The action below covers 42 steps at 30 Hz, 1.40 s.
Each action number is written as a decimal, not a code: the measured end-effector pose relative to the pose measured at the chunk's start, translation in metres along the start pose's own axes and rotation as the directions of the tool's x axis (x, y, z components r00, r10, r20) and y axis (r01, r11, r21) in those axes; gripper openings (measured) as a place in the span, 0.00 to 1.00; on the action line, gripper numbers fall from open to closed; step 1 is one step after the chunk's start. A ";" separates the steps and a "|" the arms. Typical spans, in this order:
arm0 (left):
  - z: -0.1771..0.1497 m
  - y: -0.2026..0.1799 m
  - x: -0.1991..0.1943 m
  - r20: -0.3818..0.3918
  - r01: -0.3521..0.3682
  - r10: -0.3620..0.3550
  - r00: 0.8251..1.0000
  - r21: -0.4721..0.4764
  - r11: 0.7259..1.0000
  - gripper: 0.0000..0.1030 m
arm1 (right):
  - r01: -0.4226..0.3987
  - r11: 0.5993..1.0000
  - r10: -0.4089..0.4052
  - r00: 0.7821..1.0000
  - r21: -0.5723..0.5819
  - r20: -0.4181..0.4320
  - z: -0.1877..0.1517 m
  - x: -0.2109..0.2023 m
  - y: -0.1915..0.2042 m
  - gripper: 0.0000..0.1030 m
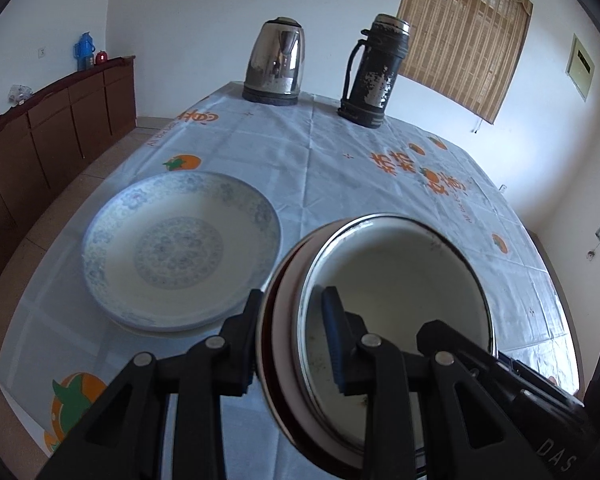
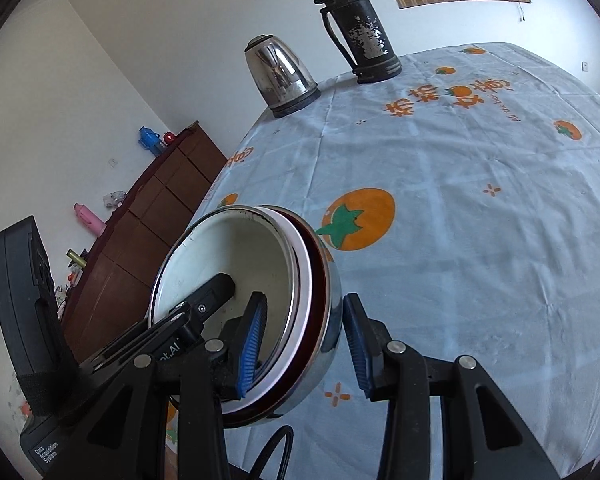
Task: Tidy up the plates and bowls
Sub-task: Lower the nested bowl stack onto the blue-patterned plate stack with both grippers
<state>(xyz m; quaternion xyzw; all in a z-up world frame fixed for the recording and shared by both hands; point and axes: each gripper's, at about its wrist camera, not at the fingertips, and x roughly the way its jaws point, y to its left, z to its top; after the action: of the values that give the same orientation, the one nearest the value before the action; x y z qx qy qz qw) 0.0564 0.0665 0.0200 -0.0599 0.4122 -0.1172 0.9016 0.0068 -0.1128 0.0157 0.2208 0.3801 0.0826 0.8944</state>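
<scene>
The nested bowls (image 1: pixel 396 320) are held up off the worktop (image 1: pixel 340 168) from both sides at once. In the left wrist view the left gripper (image 1: pixel 292 344) is seen with its jaws narrowed onto the rim on the stack's left: one finger is pressed against the outer wall, the blue pad (image 1: pixel 334 340) is inside the innermost white bowl. In the right wrist view the right gripper (image 2: pixel 304 346) is placed over the opposite rim, one blue pad (image 2: pixel 252 346) inside the bowl, the other beside the shiny steel outer wall; a slim gap is seen there, so whether that grip is closed cannot be told. The stack is tilted, its opening turned toward the cameras. Ahead and left of the left jaws, a blue-patterned plate (image 1: pixel 180 248) is lying flat on the orange-printed tablecloth (image 2: pixel 460 200), well apart from the bowls. Far ahead of both jaws, a steel kettle (image 1: pixel 276 60) and a worn black flask (image 1: pixel 376 72) are standing upright near the far edge
</scene>
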 end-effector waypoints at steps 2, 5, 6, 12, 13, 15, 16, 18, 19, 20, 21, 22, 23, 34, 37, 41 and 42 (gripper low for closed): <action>0.003 0.009 -0.002 0.008 -0.013 0.013 1.000 -0.012 1.000 0.28 | -0.014 1.000 0.014 1.000 -0.013 -0.006 0.003 0.005 0.009 0.41; 0.008 0.024 -0.005 0.017 -0.028 0.029 0.999 -0.033 0.999 0.28 | -0.031 0.999 0.031 0.999 -0.035 -0.015 0.007 0.014 0.025 0.41; 0.011 0.029 -0.006 0.020 -0.034 0.034 0.999 -0.039 0.999 0.28 | -0.036 0.998 0.036 0.999 -0.043 -0.018 0.009 0.017 0.030 0.41; 0.023 0.050 -0.004 0.033 -0.067 0.069 0.997 -0.068 0.995 0.28 | -0.061 0.995 0.059 0.998 -0.073 -0.028 0.019 0.034 0.055 0.41; 0.025 0.053 -0.003 0.035 -0.072 0.074 0.997 -0.072 0.995 0.28 | -0.063 0.995 0.061 0.998 -0.077 -0.029 0.020 0.037 0.058 0.41; 0.028 0.058 -0.004 0.040 -0.080 0.083 0.996 -0.079 0.994 0.28 | -0.070 0.994 0.068 0.997 -0.086 -0.031 0.024 0.042 0.065 0.41; 0.030 0.061 -0.004 0.043 -0.084 0.087 0.995 -0.083 0.993 0.28 | -0.074 0.993 0.072 0.997 -0.089 -0.033 0.026 0.044 0.067 0.41; 0.034 0.065 -0.004 0.048 -0.094 0.099 0.994 -0.088 0.992 0.28 | -0.084 0.992 0.081 0.996 -0.096 -0.036 0.030 0.049 0.073 0.41; 0.037 0.067 -0.003 0.050 -0.100 0.104 0.993 -0.089 0.991 0.28 | -0.086 0.991 0.083 0.996 -0.098 -0.036 0.032 0.052 0.074 0.41; 0.039 0.068 -0.002 0.053 -0.107 0.112 0.992 -0.090 0.990 0.28 | -0.088 0.991 0.085 0.996 -0.101 -0.035 0.034 0.054 0.077 0.41; 0.041 0.071 -0.001 0.054 -0.112 0.117 0.992 -0.094 0.989 0.28 | -0.090 0.990 0.087 0.996 -0.107 -0.032 0.037 0.056 0.079 0.41; 0.044 0.073 0.001 0.054 -0.117 0.122 0.991 -0.100 0.988 0.28 | -0.091 0.989 0.089 0.996 -0.114 -0.030 0.040 0.058 0.082 0.41; 0.046 0.076 0.003 0.054 -0.122 0.128 0.990 -0.106 0.987 0.28 | -0.093 0.989 0.091 0.996 -0.117 -0.026 0.042 0.060 0.084 0.41; 0.060 0.087 0.026 0.041 -0.149 0.155 0.987 -0.114 0.982 0.28 | -0.088 0.989 0.085 0.996 -0.118 -0.036 0.056 0.083 0.092 0.37; 0.063 0.087 0.028 0.041 -0.148 0.154 0.987 -0.115 0.982 0.28 | -0.081 0.990 0.079 0.997 -0.113 -0.028 0.059 0.084 0.091 0.37; 0.067 0.088 0.033 0.033 -0.141 0.146 0.989 -0.122 0.982 0.28 | -0.076 0.991 0.074 0.997 -0.109 -0.024 0.063 0.088 0.090 0.37; 0.068 0.088 0.035 0.032 -0.142 0.147 0.989 -0.123 0.982 0.28 | -0.073 0.991 0.071 0.997 -0.111 -0.024 0.065 0.090 0.090 0.37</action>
<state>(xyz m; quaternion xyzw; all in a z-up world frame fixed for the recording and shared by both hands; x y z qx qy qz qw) 0.1440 0.1437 0.0208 -0.0865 0.4032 -0.0249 0.9107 0.1175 -0.0260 0.0386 0.1833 0.3755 0.1380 0.8980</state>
